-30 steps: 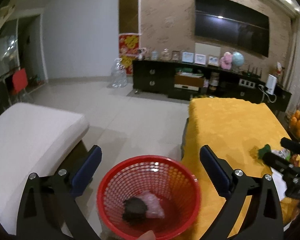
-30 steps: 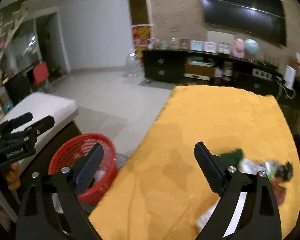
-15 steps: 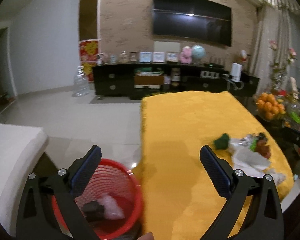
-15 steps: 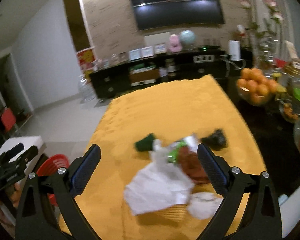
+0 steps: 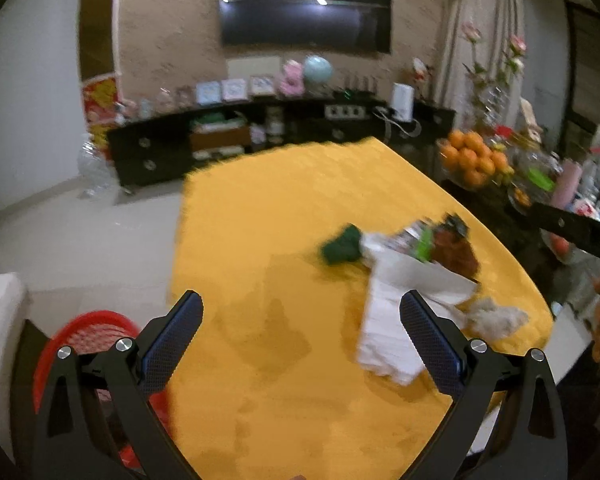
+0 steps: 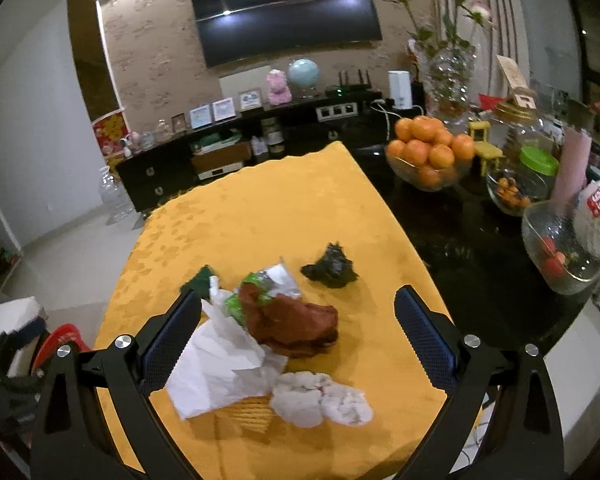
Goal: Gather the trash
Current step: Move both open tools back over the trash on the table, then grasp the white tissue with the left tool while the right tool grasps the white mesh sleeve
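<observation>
I was on the approach step, both sets of jaws wide apart and empty. My right gripper [image 6: 296, 340] hung over the trash pile [image 6: 260, 336] on the yellow cloth [image 6: 268, 216]; my left gripper [image 5: 300, 344] hung beside it, the red basket [image 5: 88, 336] just off the table's edge. Next, I judged, I had to drop onto one piece and close.

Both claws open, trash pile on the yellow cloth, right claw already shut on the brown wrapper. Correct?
Not quite. The right claw is open and empty; the brown wrapper lies loose on the yellow cloth, per the right wrist view. The rest holds.
</observation>
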